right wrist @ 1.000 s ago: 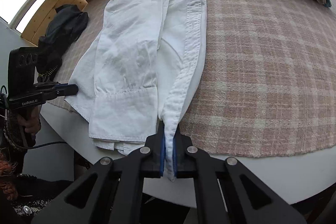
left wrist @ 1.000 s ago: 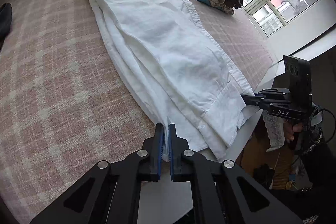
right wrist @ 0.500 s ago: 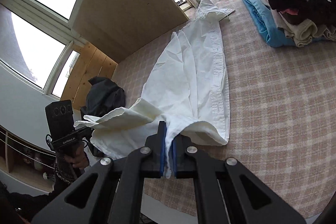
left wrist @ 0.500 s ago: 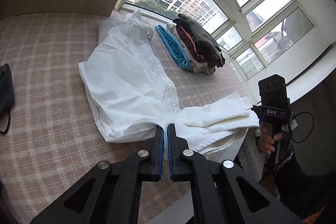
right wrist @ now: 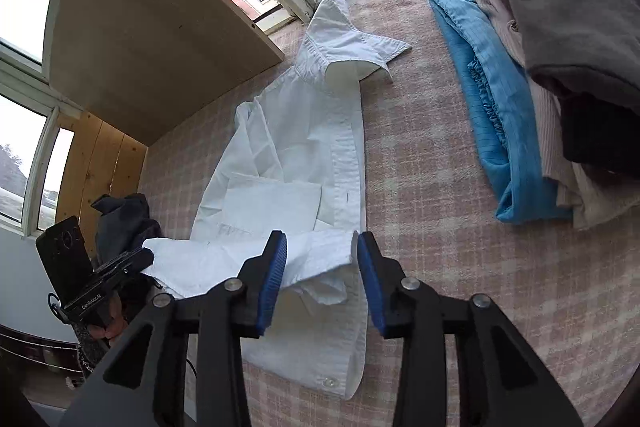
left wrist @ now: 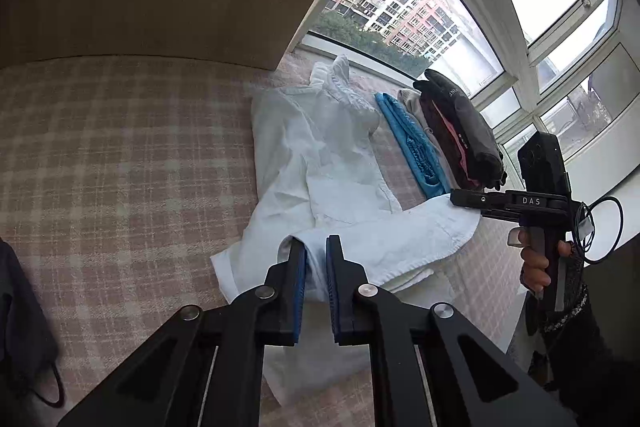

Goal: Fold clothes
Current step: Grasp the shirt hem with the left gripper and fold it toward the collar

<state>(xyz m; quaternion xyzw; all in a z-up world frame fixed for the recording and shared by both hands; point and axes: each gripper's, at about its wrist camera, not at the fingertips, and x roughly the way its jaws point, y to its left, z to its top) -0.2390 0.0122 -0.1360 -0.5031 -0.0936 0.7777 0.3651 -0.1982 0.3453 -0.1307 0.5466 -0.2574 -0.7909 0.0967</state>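
Pink plaid cloth (right wrist: 440, 155) covers the surface below the windows. One white collared cotton shirt (right wrist: 304, 155) lies on it, hem folded over, beside one stack of folded clothes (right wrist: 540, 75). Two grippers: left gripper (left wrist: 316, 255) and right gripper (right wrist: 322, 247), jaws opening, hem between unpressed.

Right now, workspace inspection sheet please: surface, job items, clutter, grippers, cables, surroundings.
Surface: pink plaid cover, flat.
Job's things: white shirt collar toward the window, hem end folded over its body; folded clothes stack beside it.
Clutter: dark garment at the far edge.
Grippers: left gripper and right gripper jaws opening, hem fabric between them.
Cables: black cable looping off the right gripper's handle.
Surroundings: windows, apartment blocks outside.
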